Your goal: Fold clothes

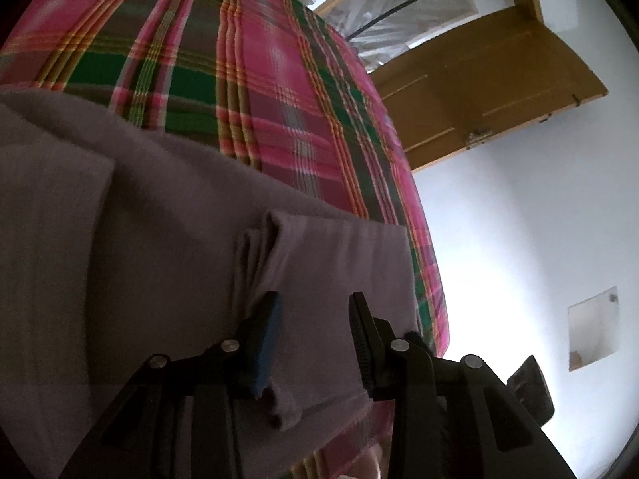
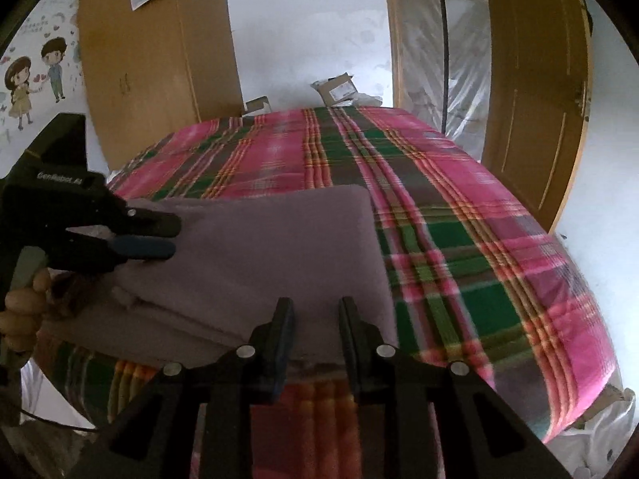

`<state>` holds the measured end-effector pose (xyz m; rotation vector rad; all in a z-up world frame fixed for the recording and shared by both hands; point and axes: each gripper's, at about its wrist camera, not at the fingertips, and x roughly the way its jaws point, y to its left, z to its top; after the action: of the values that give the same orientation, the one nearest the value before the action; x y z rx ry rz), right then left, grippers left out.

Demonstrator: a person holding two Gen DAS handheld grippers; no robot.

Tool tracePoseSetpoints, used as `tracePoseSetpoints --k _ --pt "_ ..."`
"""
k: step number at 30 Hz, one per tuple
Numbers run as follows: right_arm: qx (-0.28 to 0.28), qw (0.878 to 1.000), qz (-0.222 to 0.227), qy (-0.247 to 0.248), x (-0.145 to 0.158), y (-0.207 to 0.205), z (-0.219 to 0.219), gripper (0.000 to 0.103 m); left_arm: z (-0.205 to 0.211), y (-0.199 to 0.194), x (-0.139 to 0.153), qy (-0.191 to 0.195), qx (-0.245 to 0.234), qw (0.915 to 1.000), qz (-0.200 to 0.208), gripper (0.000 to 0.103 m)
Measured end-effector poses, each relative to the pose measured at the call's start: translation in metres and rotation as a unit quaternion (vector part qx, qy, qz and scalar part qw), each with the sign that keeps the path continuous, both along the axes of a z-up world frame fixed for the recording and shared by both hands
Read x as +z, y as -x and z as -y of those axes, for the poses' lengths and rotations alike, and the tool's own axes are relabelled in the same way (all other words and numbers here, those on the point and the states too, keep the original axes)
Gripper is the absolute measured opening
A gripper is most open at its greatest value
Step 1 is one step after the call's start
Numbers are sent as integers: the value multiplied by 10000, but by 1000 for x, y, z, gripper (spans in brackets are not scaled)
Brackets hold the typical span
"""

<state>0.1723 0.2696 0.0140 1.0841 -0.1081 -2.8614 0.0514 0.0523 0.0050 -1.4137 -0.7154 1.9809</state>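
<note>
Left gripper (image 1: 315,315): jaws parted, grey garment (image 1: 159,239) lying between them, not pinched; side-on in right wrist view (image 2: 175,235) the two fingers look close together, gap there hard to judge. Right gripper (image 2: 315,319): jaws apart, nothing between, tips just at garment's near edge. Garment folded flat, layered edges showing, at near end of bed on pink-green plaid blanket (image 2: 459,239). Person's hand (image 2: 24,311) on left gripper's handle. Beyond bed: wooden door (image 2: 535,111), wardrobe (image 2: 151,64), cardboard boxes (image 2: 337,88).
</note>
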Motion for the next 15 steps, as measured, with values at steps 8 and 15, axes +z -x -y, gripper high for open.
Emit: tracePoseSetpoints --k 8,15 --pt "-233 9997 68 8 6 -14 0 24 0 -25 7 270 -295 9990 -185 36" --pt "-337 9994 80 -66 6 -10 0 24 4 -41 9 389 -514 9973 -362 36"
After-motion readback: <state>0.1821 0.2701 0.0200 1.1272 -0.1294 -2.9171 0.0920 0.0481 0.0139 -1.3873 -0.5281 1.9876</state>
